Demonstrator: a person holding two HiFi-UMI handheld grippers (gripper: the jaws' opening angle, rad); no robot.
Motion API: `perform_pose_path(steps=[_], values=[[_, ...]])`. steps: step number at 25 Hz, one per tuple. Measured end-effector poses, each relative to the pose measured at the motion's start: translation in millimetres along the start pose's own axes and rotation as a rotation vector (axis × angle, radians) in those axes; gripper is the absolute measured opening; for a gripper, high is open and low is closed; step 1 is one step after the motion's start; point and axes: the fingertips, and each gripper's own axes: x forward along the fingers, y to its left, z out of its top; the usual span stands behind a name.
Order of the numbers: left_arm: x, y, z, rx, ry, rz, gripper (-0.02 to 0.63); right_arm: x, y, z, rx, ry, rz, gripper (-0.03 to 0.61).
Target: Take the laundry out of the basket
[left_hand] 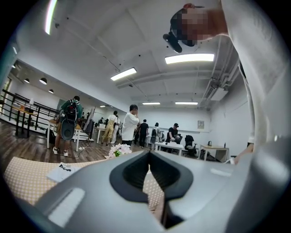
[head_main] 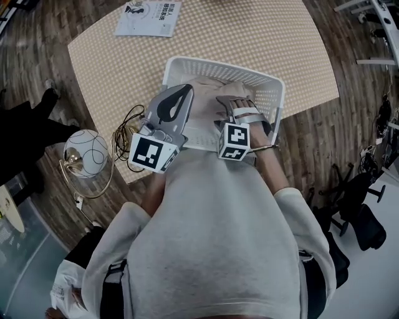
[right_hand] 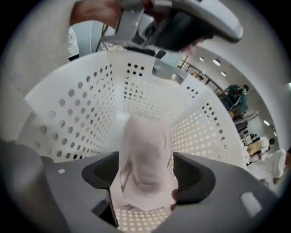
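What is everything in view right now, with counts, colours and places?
laundry basket: one, white, on the table.
garment: one, pale pink, in the basket.
table: one, beige dotted cover.
booklet: one, white, table's far-left corner.
globe lamp: one, white, left of table.
cables: few, dark, table's left edge.
office chair: one, black, right.
bystanders: several, background.
left gripper: one, grey, shut, empty, over basket's left side.
right gripper: one, grey, open around garment, in basket.

The only print is on a white booklet (head_main: 149, 17) lying on the checked mat (head_main: 262, 43): a few lines of dark characters beside a small drawing, too small and blurred to read. The 2 marker cubes, one (head_main: 153, 154) and the other (head_main: 235, 142), carry black-and-white square patterns, no letters or numbers.
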Motion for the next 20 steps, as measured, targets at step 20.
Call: perform_pose_path(steps=[20], values=[[-12.2, 10.0, 5.8, -0.007, -0.012, 0.042, 0.009, 120.5, 12.3, -49.2, 0.019, 0.243, 0.375, 0.543]])
